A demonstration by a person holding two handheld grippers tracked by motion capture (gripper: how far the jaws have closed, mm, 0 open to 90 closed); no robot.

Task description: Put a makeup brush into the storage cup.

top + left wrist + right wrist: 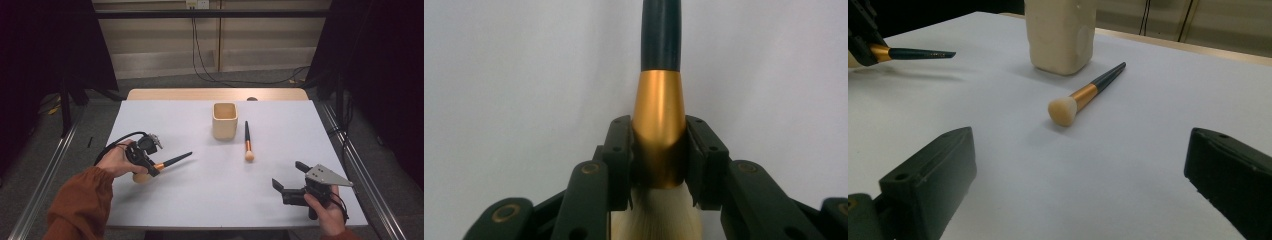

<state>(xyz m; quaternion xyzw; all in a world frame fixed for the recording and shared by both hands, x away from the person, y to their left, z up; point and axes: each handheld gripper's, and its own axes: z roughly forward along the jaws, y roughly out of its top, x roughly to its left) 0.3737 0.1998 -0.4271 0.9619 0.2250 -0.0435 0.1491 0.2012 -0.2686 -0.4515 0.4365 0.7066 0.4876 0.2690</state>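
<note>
Two brushes are out on the table point(165, 115). We hold one brush point(172, 161) near the left edge, lifted off the surface, the left gripper point(150, 167) clenched on its gold ferrule point(658, 125), bristles toward the hand and dark handle pointing toward the middle. The second brush point(247, 142) lies flat just right of the cup point(224, 120), which stands near the far edge. Our right gripper point(289, 180) rests near the front right corner, jaws spread wide around nothing
</note>
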